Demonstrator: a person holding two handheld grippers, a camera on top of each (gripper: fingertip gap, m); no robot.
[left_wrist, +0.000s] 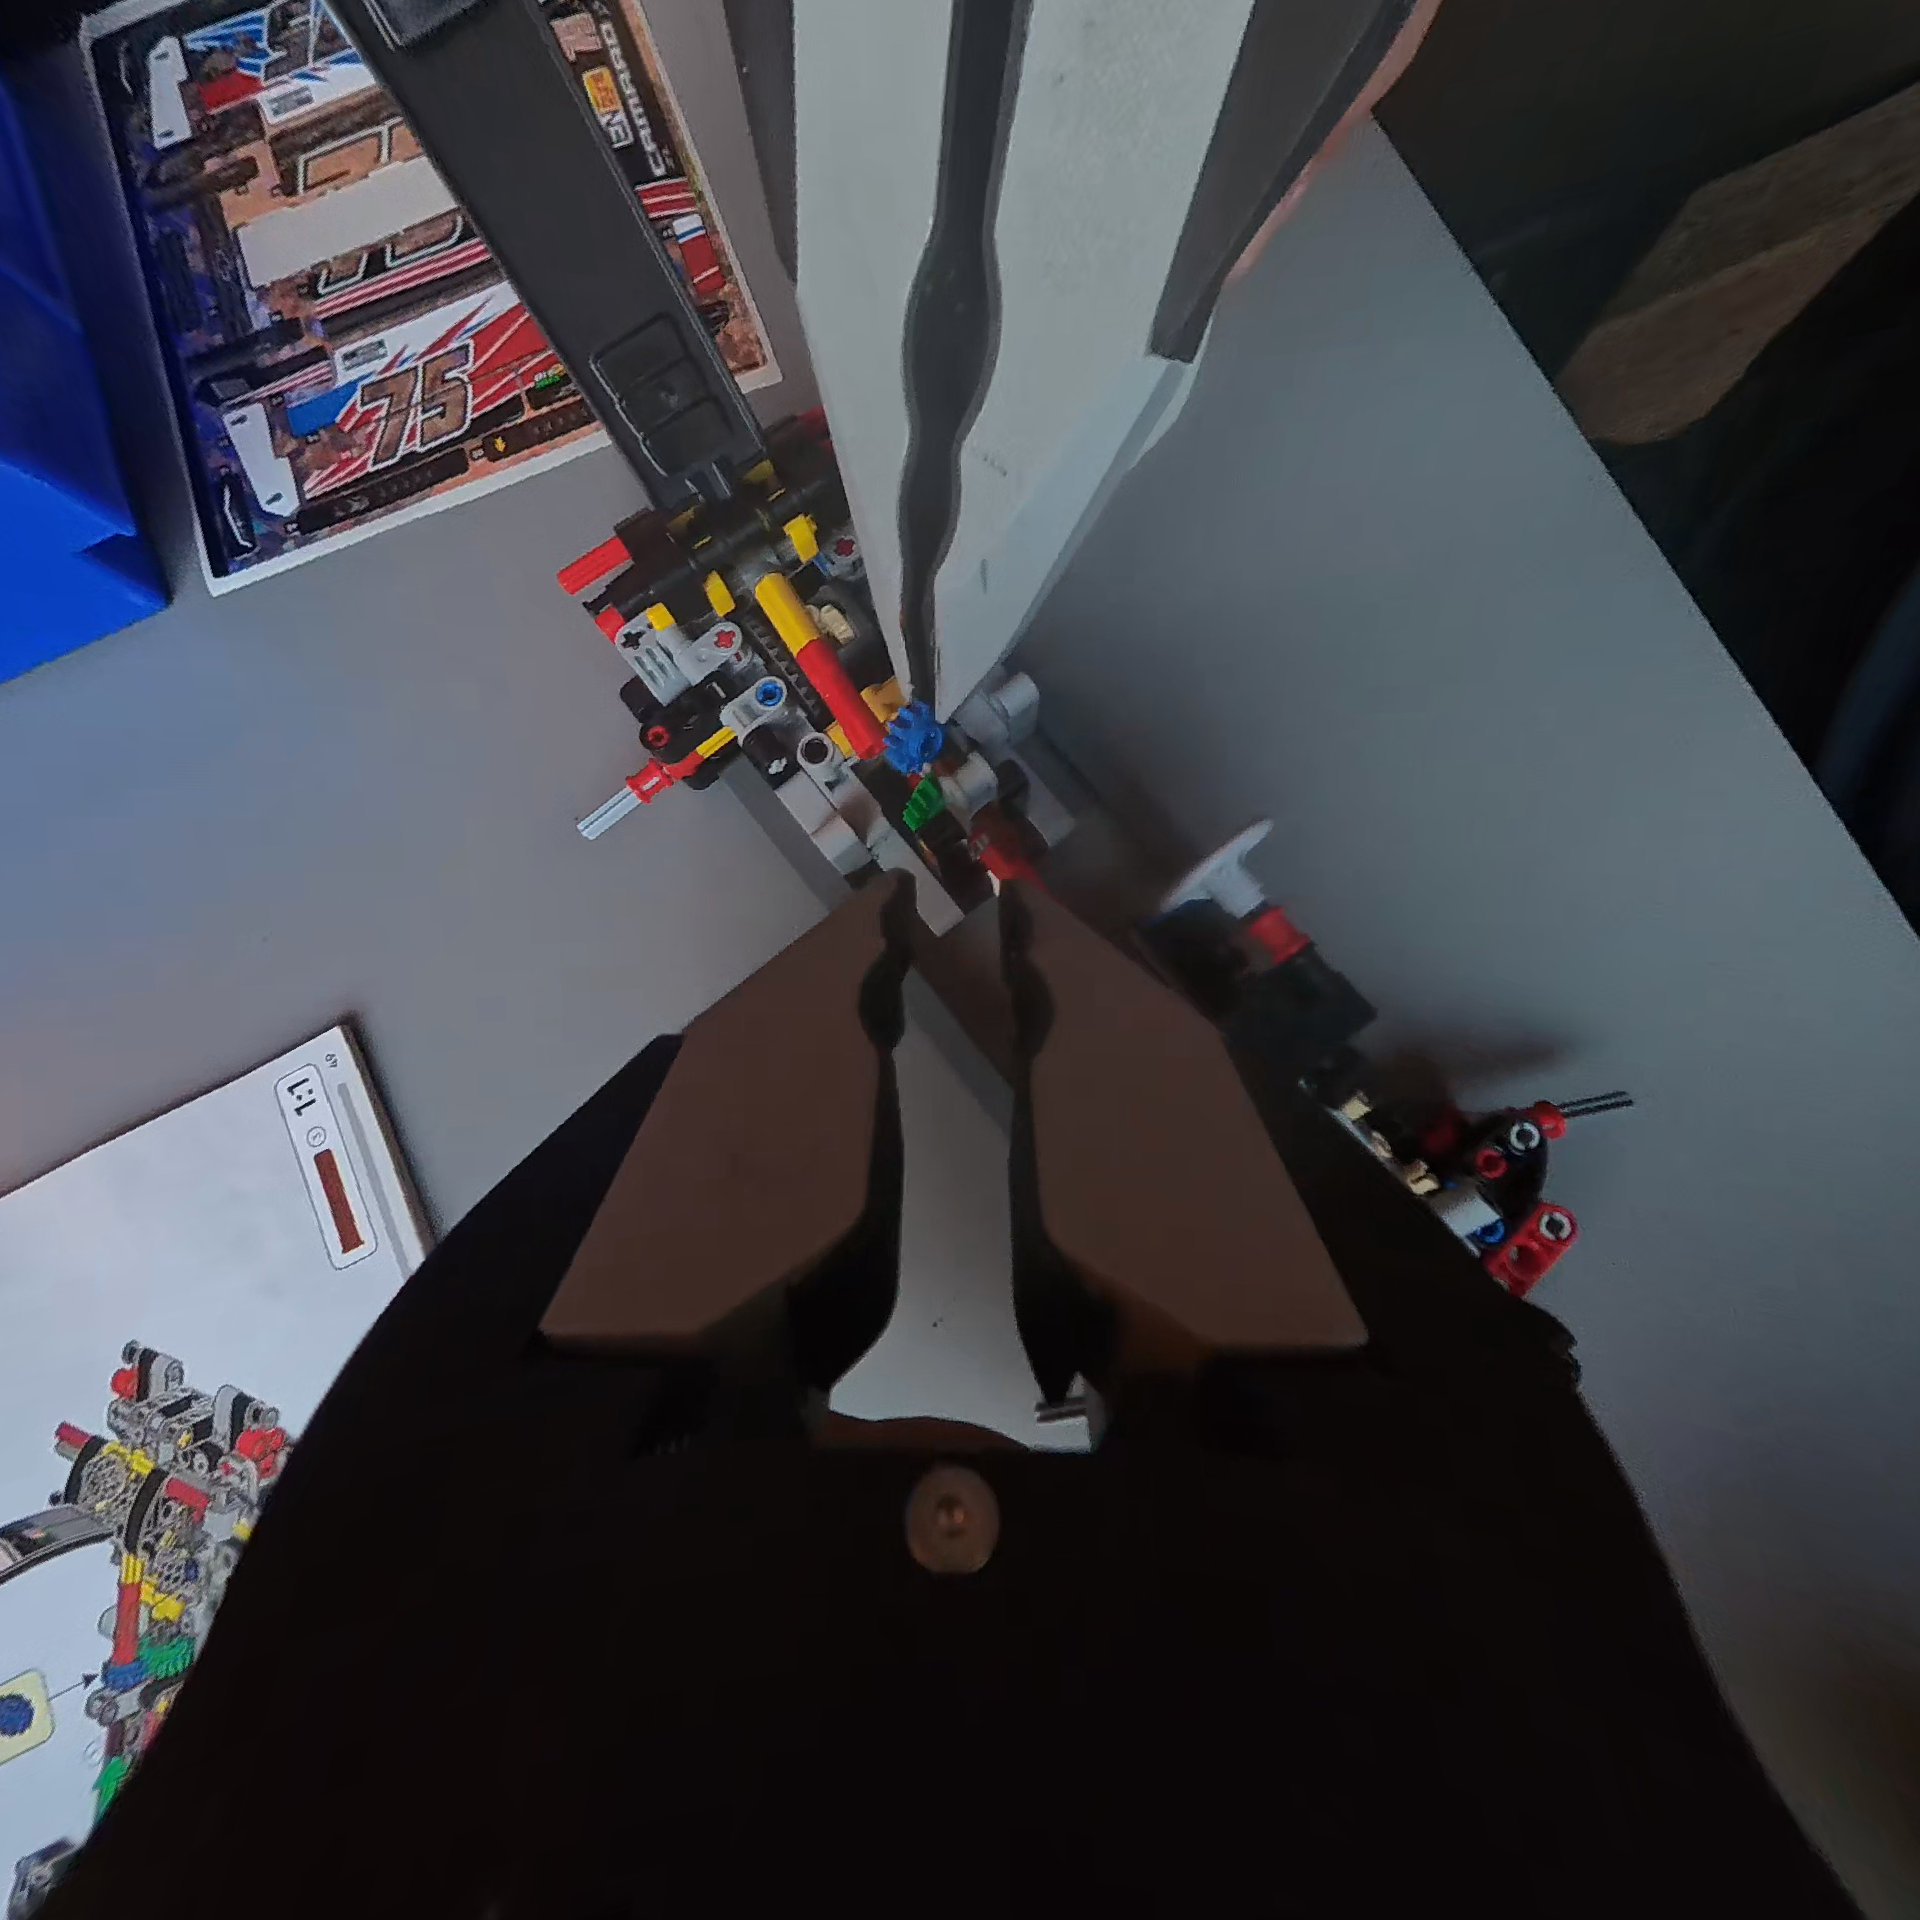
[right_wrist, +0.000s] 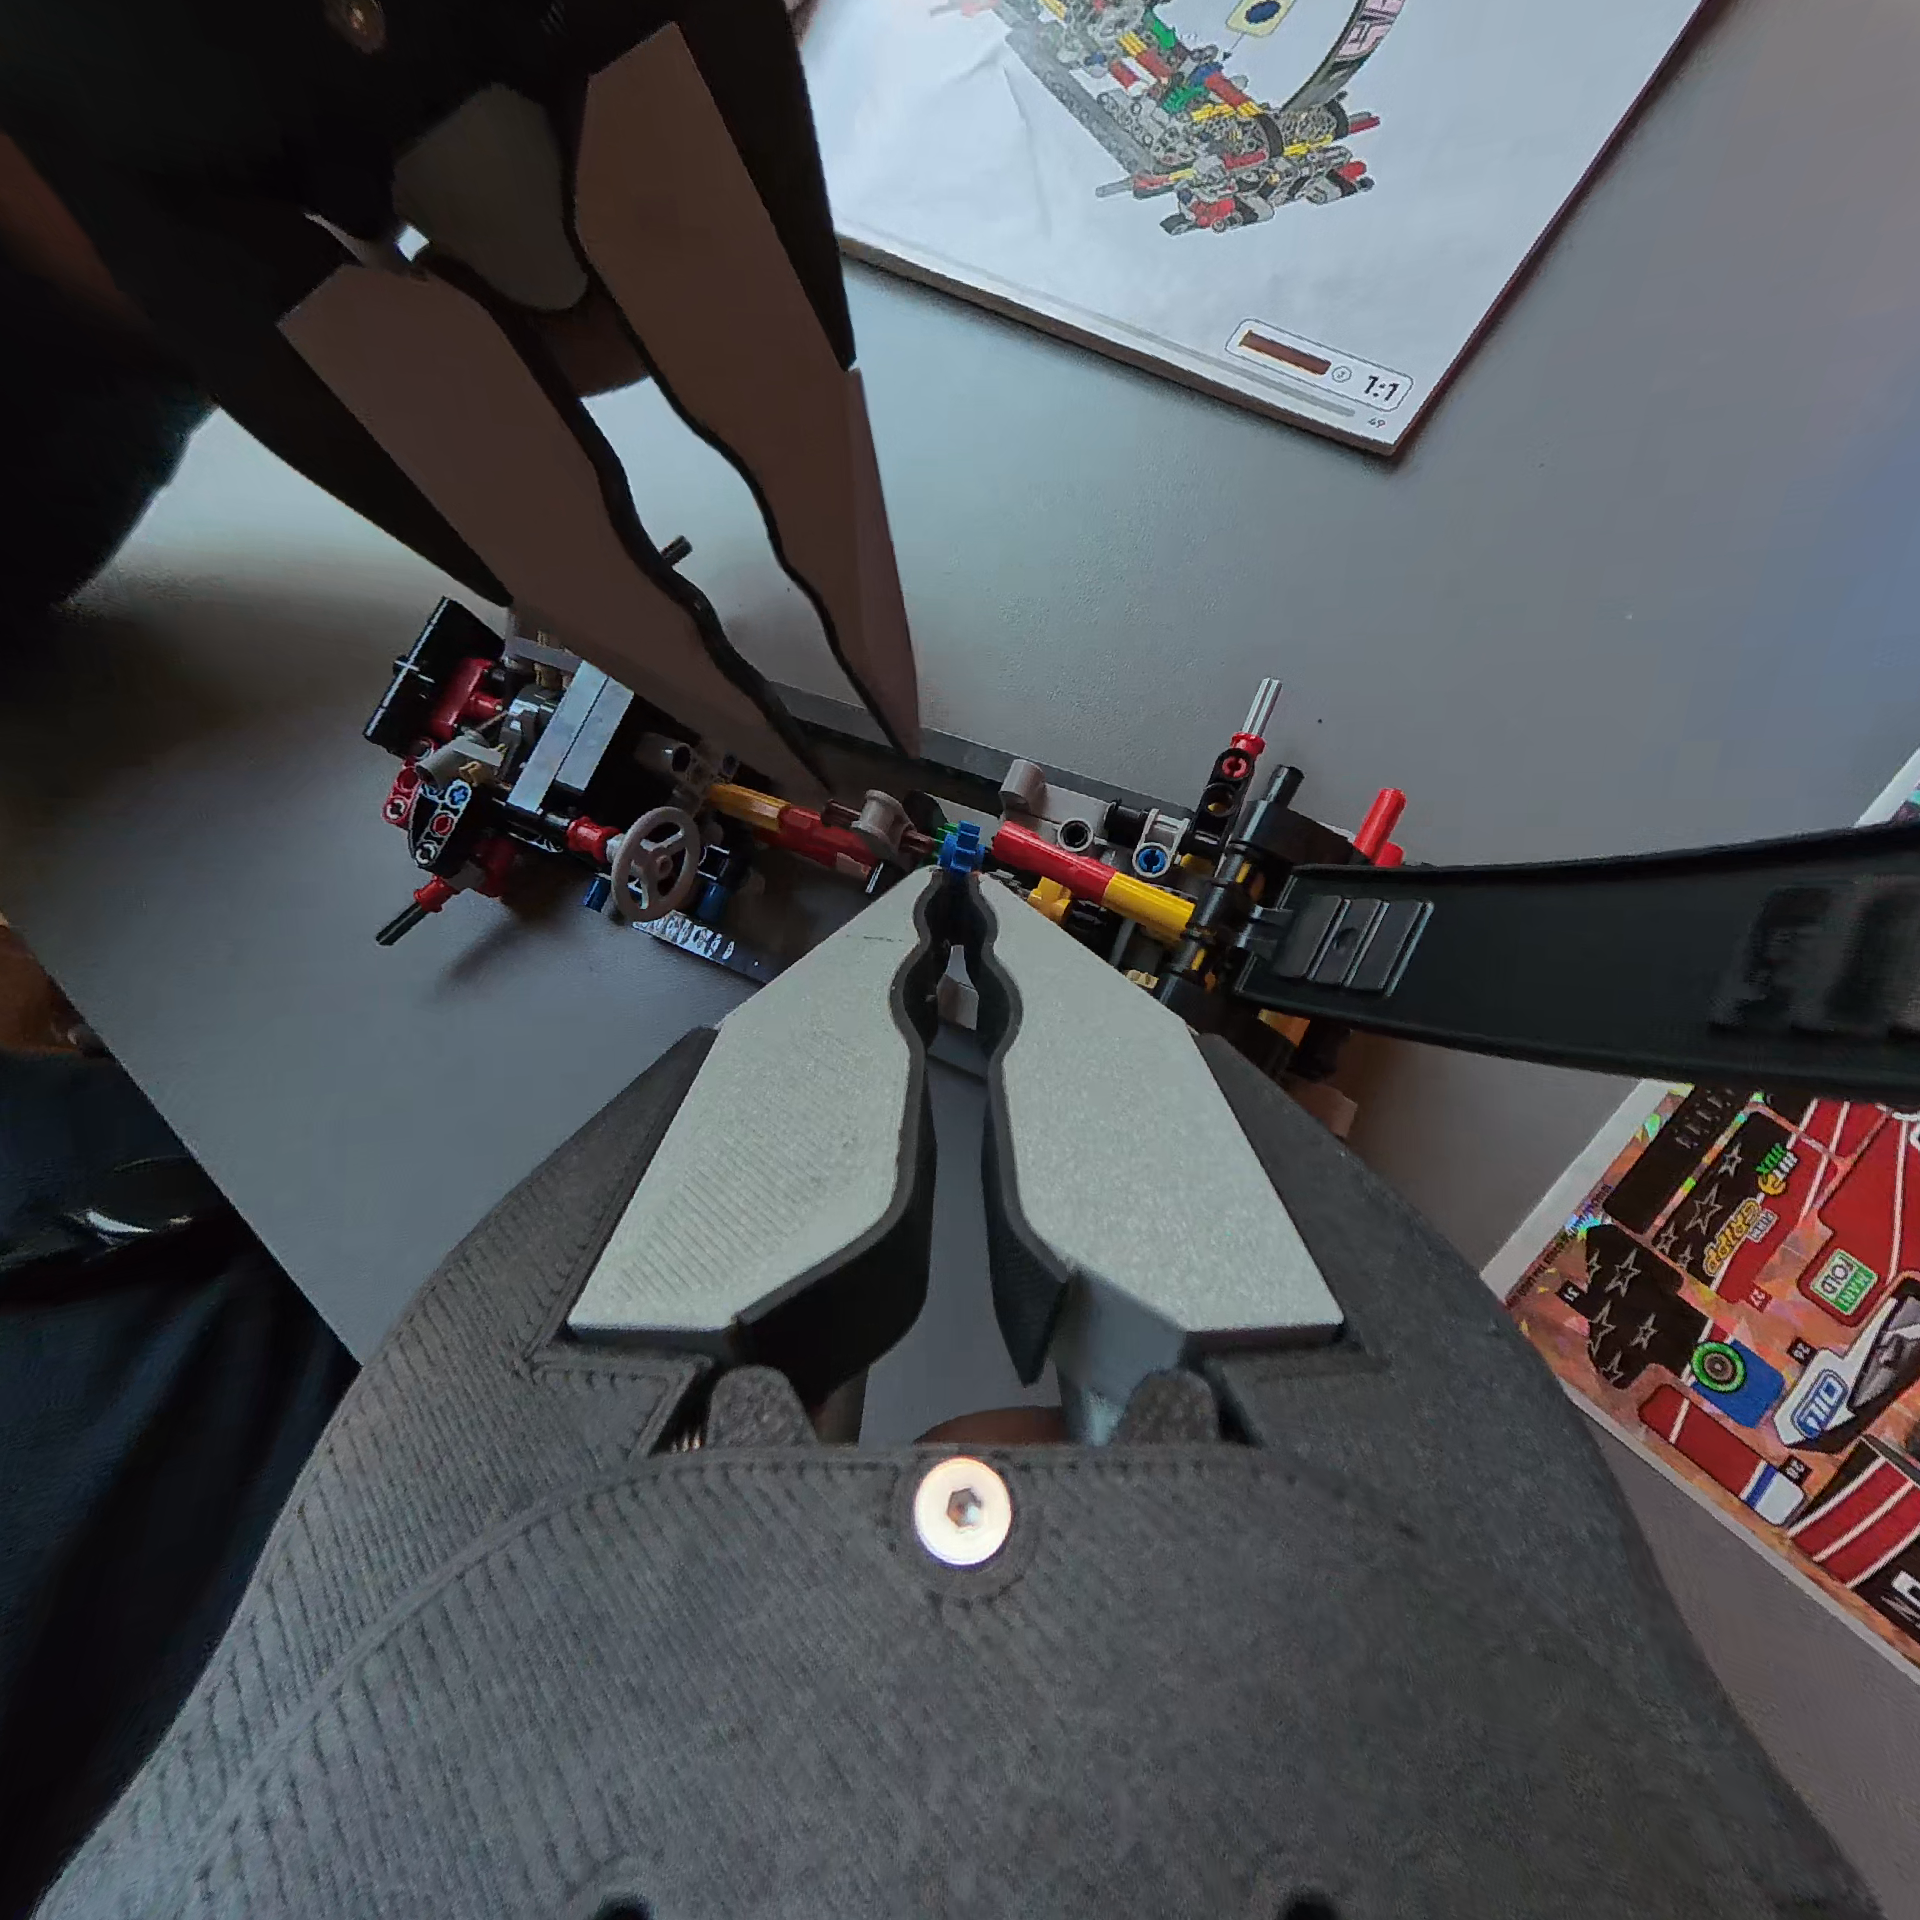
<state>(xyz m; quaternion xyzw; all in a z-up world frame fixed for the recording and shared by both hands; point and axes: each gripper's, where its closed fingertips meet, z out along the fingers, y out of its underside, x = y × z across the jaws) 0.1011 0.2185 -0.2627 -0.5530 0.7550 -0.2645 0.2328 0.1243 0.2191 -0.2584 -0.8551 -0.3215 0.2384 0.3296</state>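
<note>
Blue, and toothed, a small gear (right_wrist: 961, 844) sits on the drive line of a half-built toy brick chassis (right_wrist: 582, 738), beside a green gear (left_wrist: 923, 802) and between two red-and-yellow shafts. Judging by how it lies, the frame, the shafts, a grey steering wheel (right_wrist: 655, 862) and a black curved band (right_wrist: 1610, 935) at one end are already fitted; no wheels or body panels show. The chassis lies flat on the grey worktop (right_wrist: 1143, 582). In the right wrist view its long axis runs across the picture, steering wheel end to the left and band end to the right; in the left wrist view it slants from upper left to lower right. The right tool (right_wrist: 951, 894) has its fingers together, with the tips right at the blue gear. The left tool (left_wrist: 951, 894) stands narrowly apart astride the frame's far edge; I cannot tell whether its pads press on it. An open instruction booklet (right_wrist: 1039, 156), a sticker sheet (left_wrist: 343, 312) and a blue bin (left_wrist: 52, 416) lie around.
</note>
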